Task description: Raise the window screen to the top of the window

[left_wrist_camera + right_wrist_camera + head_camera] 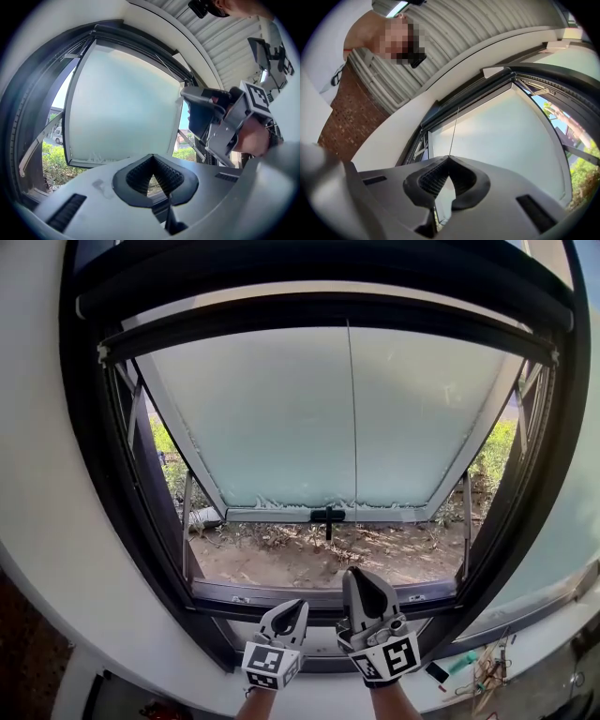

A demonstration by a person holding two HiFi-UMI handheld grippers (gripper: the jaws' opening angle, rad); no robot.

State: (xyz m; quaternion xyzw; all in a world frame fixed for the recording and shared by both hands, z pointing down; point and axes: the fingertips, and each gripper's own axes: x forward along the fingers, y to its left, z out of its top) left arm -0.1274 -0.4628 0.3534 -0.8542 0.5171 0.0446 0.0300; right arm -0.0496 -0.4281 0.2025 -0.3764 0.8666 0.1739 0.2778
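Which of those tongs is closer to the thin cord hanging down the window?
Right. The right tongs are closed on the cord at their tips; the left tongs sit lower, off to its left, not touching.

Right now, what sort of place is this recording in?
Likely indoors at a ground-floor window facing a garden: the frosted sash swings outward, bare soil and bushes lie outside, and a brick wall shows beside the person.
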